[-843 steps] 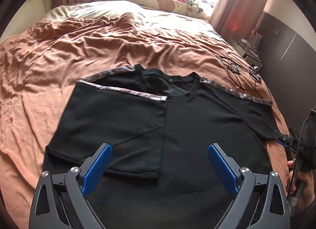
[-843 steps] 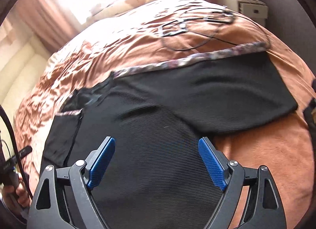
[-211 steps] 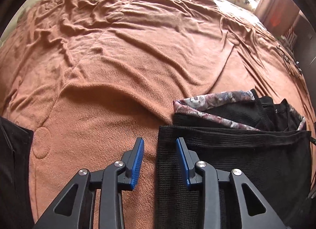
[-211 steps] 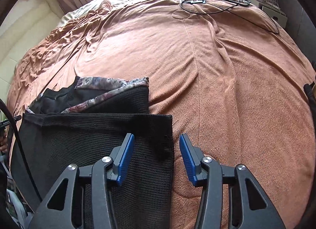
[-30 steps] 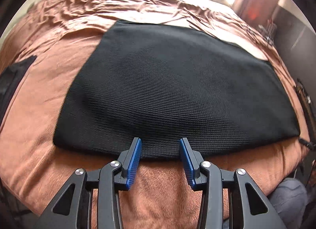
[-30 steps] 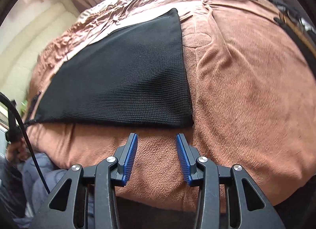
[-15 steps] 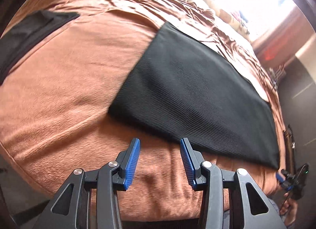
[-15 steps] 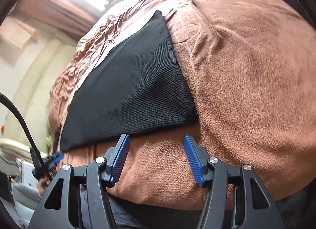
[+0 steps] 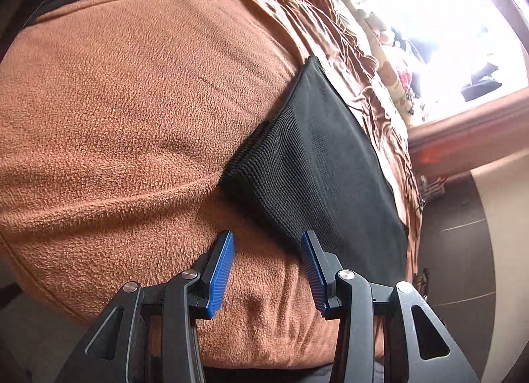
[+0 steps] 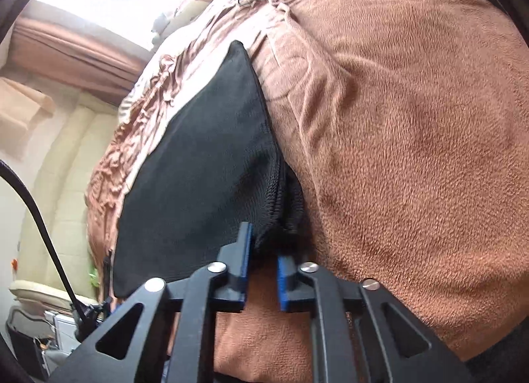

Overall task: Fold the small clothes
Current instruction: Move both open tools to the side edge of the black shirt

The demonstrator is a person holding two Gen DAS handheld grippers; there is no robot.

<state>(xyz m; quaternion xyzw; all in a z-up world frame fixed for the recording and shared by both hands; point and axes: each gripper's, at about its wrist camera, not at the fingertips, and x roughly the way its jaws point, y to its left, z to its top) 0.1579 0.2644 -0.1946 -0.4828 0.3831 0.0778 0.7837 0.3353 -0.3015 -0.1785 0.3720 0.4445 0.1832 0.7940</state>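
A rust-brown fleece blanket covers the bed. Nearest, the right gripper has closed since a moment ago, now pinching the near right corner of the folded black ribbed knit garment; the left gripper remains spread just short of its near left corner. Another fold looks imminent. Beyond lies ample bare blanket; the bed edge is close underneath.

right gripper pinching folded black garment corner, brown blanket
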